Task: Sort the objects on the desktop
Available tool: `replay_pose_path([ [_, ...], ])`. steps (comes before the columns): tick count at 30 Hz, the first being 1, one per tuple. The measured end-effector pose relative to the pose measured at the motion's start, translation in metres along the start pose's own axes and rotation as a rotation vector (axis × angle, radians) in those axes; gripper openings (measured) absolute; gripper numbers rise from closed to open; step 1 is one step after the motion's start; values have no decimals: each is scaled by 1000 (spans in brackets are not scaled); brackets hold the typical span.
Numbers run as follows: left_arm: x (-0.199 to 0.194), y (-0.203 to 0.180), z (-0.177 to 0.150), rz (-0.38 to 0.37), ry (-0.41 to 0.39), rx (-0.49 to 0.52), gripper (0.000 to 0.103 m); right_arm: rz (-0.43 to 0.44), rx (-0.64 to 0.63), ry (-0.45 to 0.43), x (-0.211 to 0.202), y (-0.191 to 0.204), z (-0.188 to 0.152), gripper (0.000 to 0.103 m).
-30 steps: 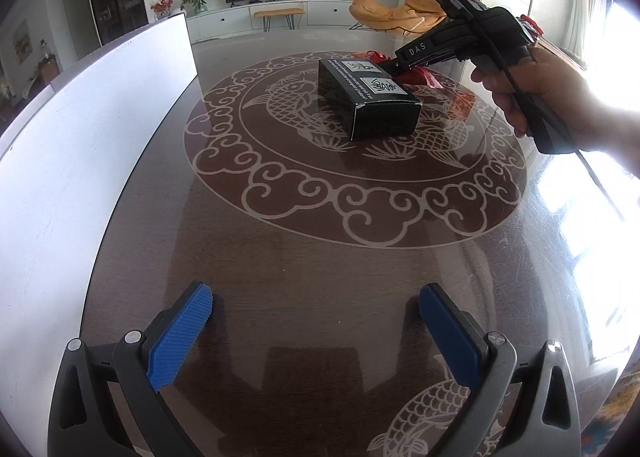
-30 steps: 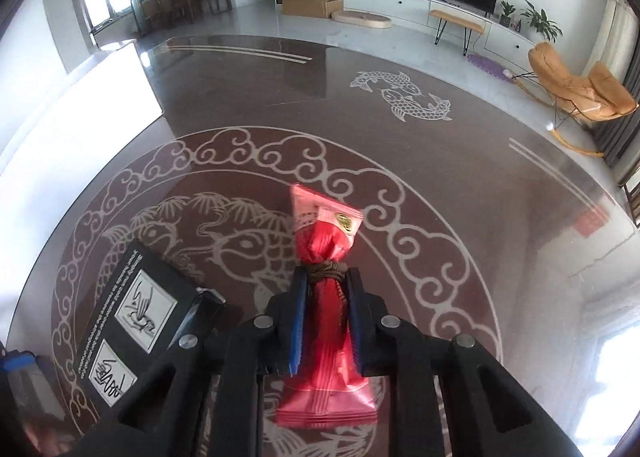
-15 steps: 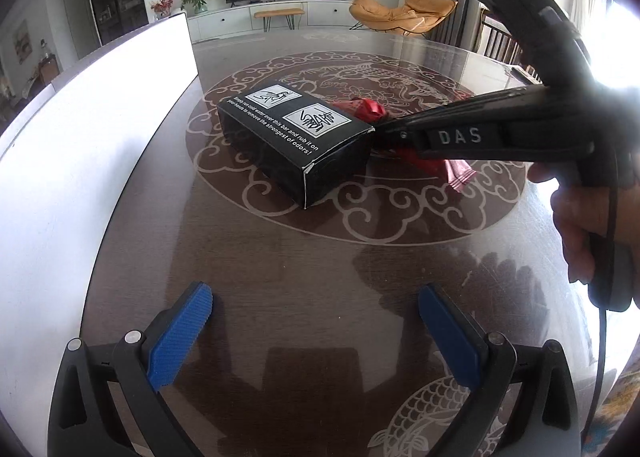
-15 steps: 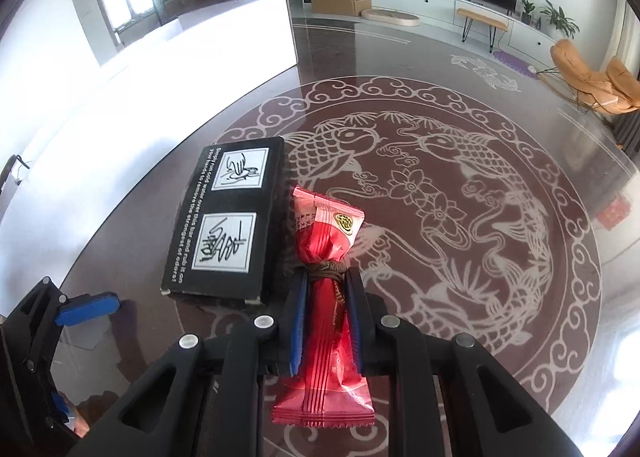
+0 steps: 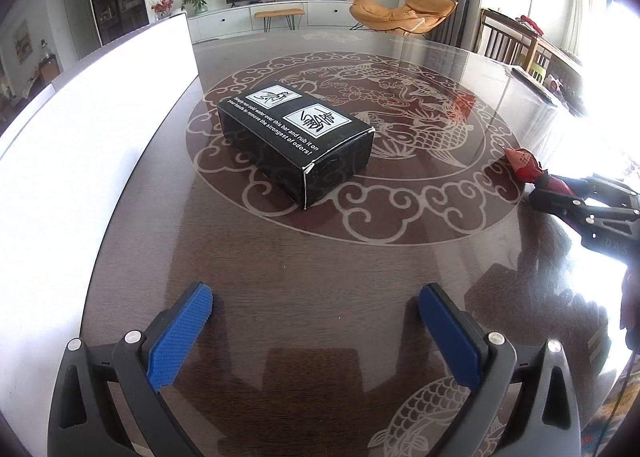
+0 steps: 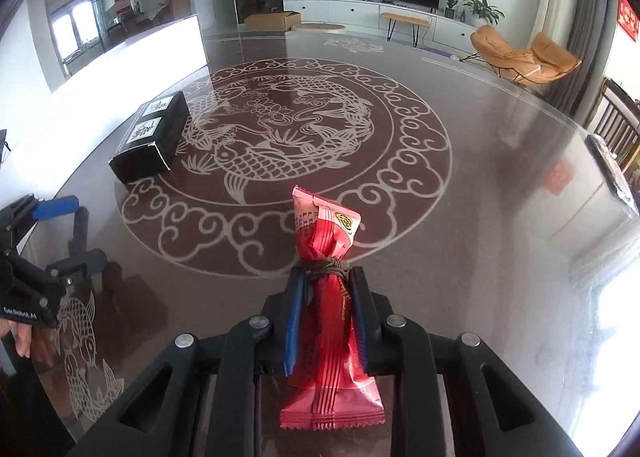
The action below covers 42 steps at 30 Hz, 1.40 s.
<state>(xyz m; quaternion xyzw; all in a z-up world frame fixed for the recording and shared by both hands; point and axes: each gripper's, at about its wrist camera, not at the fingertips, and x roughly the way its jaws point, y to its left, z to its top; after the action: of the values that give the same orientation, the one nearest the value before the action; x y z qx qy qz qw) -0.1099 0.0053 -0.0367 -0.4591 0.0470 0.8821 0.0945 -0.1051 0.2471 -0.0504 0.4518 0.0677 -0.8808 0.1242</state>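
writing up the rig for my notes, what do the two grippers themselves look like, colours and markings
Both are the same build: black plastic frames with silver screws and two blue, ribbed pads. The left gripper shows triangular cut-outs in its finger arms and small white lettering on its body in the right wrist view. The right gripper has embossed lettering on its black body, too glare-washed to read. A bare hand grips the left one's handle.

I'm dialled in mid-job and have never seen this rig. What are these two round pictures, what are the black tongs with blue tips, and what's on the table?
There is no robot arm: a person holds a two-finger gripper in each hand, with a fisheye camera looking along the fingers. The left wrist view shows the left gripper, its blue pads wide apart and holding nothing. The right wrist view shows the right gripper clamped on a red snack packet tied round the middle. A black box with white labels lies on the dark glossy table, which has a fish pattern. Each gripper also shows at the other view's edge.
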Motion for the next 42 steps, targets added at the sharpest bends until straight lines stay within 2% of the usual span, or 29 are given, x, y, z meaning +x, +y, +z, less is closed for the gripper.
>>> replay_pose_path([
  [1,0,0,0,0,0,0,103,-4,-1,0,-1,0,-3,51],
  [3,0,0,0,1,-1,0,103,-3,16,0,-2,0,-8,61],
  [5,0,0,0,1,0,-1,103,-11,15,-10,-1,5,-5,65],
  [7,0,0,0,1,-1,-1,103,-8,18,-21,0,9,-6,77],
  [11,-2,0,0,3,-1,-1,103,-18,20,-21,7,17,-4,86],
  [12,-1,0,0,2,-1,-1,103,-7,31,-19,7,15,-4,91],
  [17,-1,0,0,2,-1,-2,103,-11,16,-3,15,20,0,98],
  [18,-1,0,0,3,-1,-2,103,-7,22,4,16,19,0,103],
  [42,-1,0,-1,0,-1,-4,103,-9,17,11,18,20,-1,103],
])
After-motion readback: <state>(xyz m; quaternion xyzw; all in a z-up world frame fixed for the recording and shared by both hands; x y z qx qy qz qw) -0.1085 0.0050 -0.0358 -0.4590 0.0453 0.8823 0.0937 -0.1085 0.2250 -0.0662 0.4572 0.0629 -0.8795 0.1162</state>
